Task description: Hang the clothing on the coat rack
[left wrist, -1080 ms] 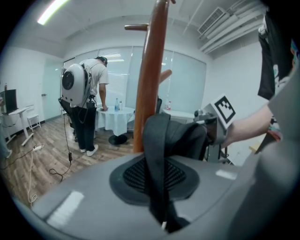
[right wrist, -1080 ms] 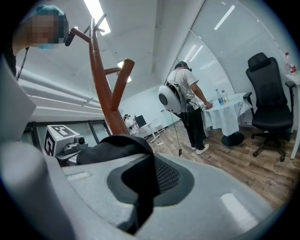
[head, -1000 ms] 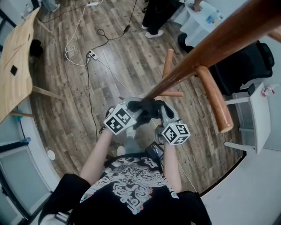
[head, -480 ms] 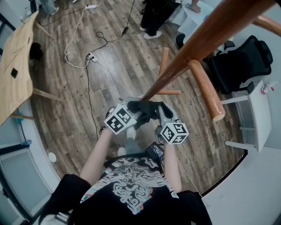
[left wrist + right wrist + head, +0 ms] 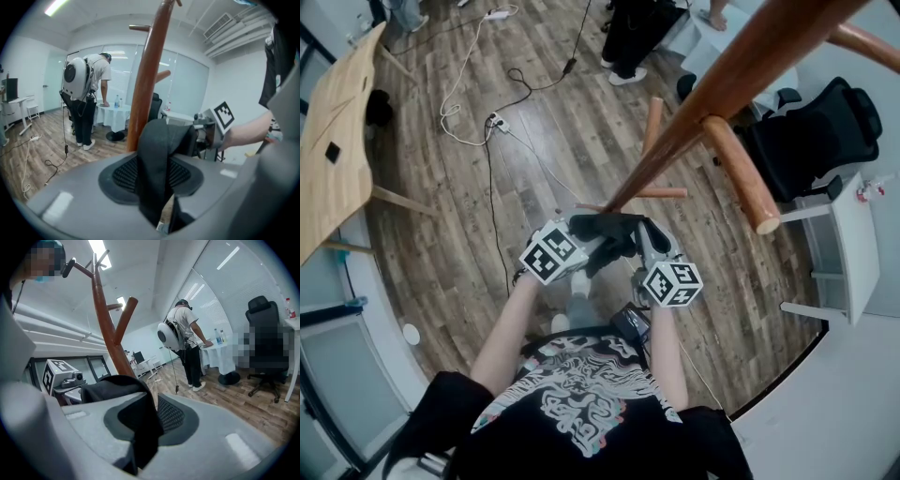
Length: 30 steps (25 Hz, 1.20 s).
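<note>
Not much to read off anything, honestly. The only "labels" were the black-and-white square markers on the cube of the left gripper [image 5: 584, 242] and the cube of the right gripper [image 5: 649, 246]. The person's black tee [image 5: 581, 398] had a swirly white graphic on it, and I couldn't make out any words in it.

The black garment [image 5: 614, 232] was bunched up between the two grippers, low down next to the pole of the wooden coat rack [image 5: 741, 66] and not on any peg. On the left gripper a strip of it lay across the ribbed pad [image 5: 126, 174] and dropped into the gap. Those jaws were opening, so the fabric was draped there rather than pinched. The right gripper looked the same: jaws apart, fabric slumped over one pad and hanging down between them.

Compared with a second earlier, both grippers had let go from what looked like a tight pinch. They were sitting in pretty much the same spot, with the garment still bundled between them. The nearest peg [image 5: 739, 176] sat a bit higher in the head view.

Someone else stood by a white-clothed table [image 5: 110, 115] in the background.
</note>
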Tool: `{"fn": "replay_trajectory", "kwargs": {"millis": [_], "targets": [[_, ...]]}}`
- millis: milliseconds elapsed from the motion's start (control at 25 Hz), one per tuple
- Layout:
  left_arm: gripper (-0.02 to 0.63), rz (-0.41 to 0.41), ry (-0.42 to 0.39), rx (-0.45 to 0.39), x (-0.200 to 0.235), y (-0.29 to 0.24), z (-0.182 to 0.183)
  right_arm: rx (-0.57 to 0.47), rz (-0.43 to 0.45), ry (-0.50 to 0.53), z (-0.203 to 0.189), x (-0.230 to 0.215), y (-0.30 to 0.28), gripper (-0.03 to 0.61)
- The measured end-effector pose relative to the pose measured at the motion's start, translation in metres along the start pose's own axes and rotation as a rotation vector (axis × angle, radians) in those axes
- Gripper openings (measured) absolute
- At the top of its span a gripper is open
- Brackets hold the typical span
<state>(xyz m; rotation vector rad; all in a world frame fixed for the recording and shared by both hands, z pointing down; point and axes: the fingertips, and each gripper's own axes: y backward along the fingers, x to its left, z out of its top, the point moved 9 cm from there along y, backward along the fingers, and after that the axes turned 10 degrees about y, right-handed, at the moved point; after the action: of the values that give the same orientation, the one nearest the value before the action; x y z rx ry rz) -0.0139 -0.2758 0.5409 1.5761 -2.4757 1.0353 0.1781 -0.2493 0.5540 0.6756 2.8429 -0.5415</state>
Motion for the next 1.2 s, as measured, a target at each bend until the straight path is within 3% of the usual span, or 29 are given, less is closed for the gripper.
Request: {"fn": "replay_trajectory", "kwargs": {"millis": [320,1200], "targets": [[0.138,-0.009,0.040,-0.045,0.000,0.007,-0.004,-0.007,0.002,0.002,0.000,0.009,0.004,0.064],[0.150,0.011,0.030,-0.032,-0.016,0.026,-0.018,-0.013,0.004,0.040,-0.001,0.030,0.018,0.064]]}}
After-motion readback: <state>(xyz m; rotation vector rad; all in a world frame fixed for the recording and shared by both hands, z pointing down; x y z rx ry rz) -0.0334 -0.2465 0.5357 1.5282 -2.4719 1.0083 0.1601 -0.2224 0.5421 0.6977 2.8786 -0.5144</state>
